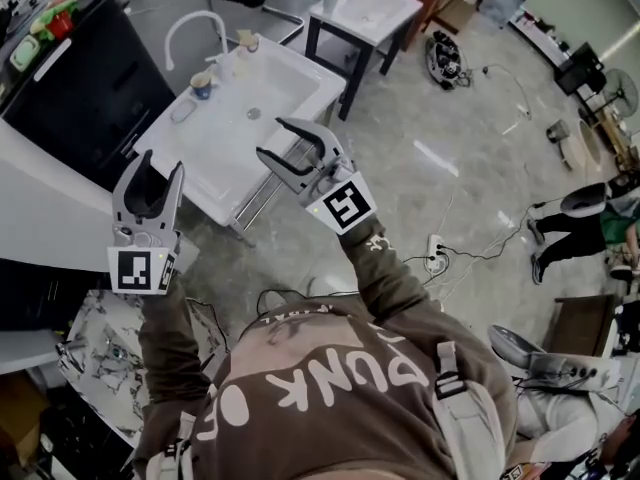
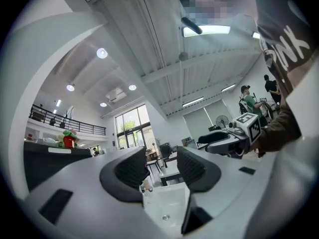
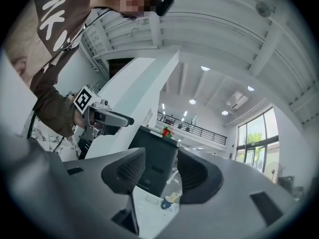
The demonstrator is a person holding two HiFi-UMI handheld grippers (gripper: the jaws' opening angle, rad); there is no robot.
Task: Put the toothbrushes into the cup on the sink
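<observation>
Both empty, jaws apart: left hand-held gripper [image 1: 152,168], right hand-held gripper [image 1: 272,138]; toothbrushes indistinct, presumably light, stiff, slick, so pinch mid-handle.

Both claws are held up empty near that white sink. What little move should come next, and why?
Probably lower the right claw toward the back of the sink. It and the left claw are both open and empty, touching nothing. The blue cup stands by the faucet, and I cannot pick out the toothbrushes yet, so a closer look seems to come first.
</observation>
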